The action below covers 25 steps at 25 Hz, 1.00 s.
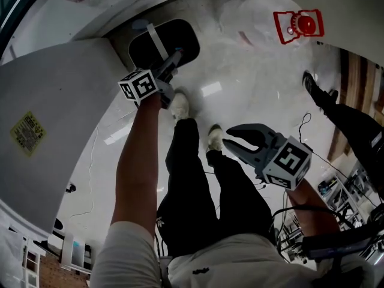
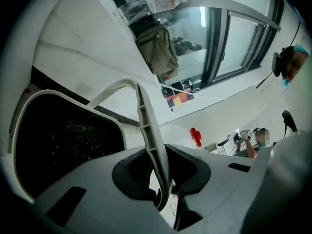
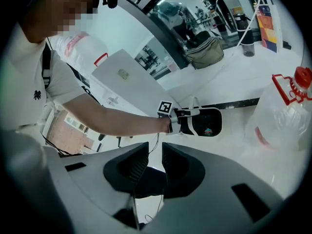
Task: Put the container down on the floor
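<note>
My left tongs (image 2: 158, 172) are clenched on the thin white handle (image 2: 148, 126) of the container (image 2: 63, 140). The strap stands edge-on between the jaws and runs up and away from them. My right tongs (image 3: 155, 167) are released, with only a narrow gap and nothing in it, and they hang close to my legs, well apart from the load.

The coming move belongs therefore to the left arm alone. In the head view the container (image 1: 180, 44) hangs beyond the left tongs (image 1: 174, 57), further from me. Its long axis runs roughly across the view, and its black open side faces up. It is beside the corner of the white worktop (image 1: 66, 107), with pale floor (image 1: 252, 89) around it. I cannot tell if its bottom already touches the floor, so I judge the move to be straight down.

About writing: the container has a small coloured logo in the right gripper view, but I cannot read it. The yellow sticker (image 1: 27, 132) on the worktop is too small to read. Further away, a clear water jug (image 1: 300, 26) with a red cap stands on the floor.
</note>
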Each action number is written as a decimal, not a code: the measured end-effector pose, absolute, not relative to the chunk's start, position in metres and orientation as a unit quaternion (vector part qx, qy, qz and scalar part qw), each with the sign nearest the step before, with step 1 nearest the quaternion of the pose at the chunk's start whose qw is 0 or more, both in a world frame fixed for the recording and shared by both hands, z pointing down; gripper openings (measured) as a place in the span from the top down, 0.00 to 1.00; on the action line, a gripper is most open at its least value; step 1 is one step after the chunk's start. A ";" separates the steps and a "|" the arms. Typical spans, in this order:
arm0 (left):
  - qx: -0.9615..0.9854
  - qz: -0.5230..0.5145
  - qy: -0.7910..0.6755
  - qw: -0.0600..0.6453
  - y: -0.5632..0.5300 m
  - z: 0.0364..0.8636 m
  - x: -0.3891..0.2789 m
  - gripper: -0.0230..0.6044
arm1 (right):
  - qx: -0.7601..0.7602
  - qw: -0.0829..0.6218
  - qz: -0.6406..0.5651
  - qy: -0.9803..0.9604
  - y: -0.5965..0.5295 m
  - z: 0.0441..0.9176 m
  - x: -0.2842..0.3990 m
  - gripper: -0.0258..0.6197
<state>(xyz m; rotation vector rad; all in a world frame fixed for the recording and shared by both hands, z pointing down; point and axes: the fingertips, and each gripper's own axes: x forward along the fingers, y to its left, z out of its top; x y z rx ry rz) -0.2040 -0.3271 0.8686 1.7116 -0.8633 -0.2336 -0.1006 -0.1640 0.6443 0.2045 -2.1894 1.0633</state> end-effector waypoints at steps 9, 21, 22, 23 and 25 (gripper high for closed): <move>0.731 -0.089 -0.374 0.563 -0.321 0.881 -0.205 0.85 | 0.084 0.357 0.406 -0.837 -0.170 0.661 -0.092 0.83; 0.729 -0.096 -0.373 0.566 -0.323 0.882 -0.203 0.76 | 0.081 0.358 0.406 -0.837 -0.169 0.664 -0.091 0.83; 0.728 -0.095 -0.375 0.566 -0.322 0.883 -0.204 0.76 | 0.081 0.358 0.406 -0.837 -0.169 0.664 -0.090 0.83; 0.726 -0.092 -0.377 0.567 -0.322 0.885 -0.205 0.75 | 0.082 0.359 0.407 -0.836 -0.169 0.664 -0.089 0.83; 0.724 -0.090 -0.380 0.568 -0.323 0.884 -0.206 0.73 | 0.086 0.359 0.410 -0.834 -0.169 0.665 -0.088 0.83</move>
